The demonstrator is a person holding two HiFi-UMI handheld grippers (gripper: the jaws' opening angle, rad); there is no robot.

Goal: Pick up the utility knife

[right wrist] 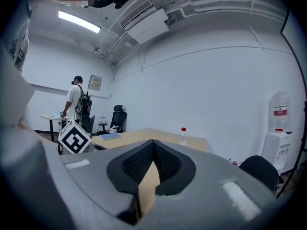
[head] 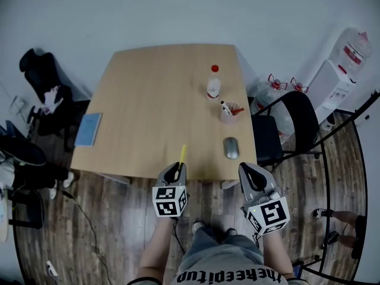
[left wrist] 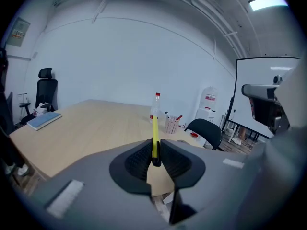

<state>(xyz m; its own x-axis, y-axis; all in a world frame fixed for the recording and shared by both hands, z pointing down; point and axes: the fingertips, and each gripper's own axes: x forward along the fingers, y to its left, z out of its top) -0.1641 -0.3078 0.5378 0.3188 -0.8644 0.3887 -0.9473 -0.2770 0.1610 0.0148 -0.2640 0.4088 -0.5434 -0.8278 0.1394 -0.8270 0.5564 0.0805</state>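
With the right gripper (right wrist: pixel 153 156) closed and empty, the left gripper (left wrist: pixel 156 151) is clamped on the yellow utility knife (left wrist: pixel 155 131), held above the near edge of the wooden table (head: pixel 148 100); pick-up appears complete.

The table (head: pixel 148 111) is smooth matt wood, the utility knife (left wrist: pixel 155 135) glossy plastic, the floor (head: pixel 119 218) grained wood planks.

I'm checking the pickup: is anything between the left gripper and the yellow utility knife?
Nothing visible stands between them. The left gripper is shut on the slim yellow utility knife, which points out over the light wooden table.
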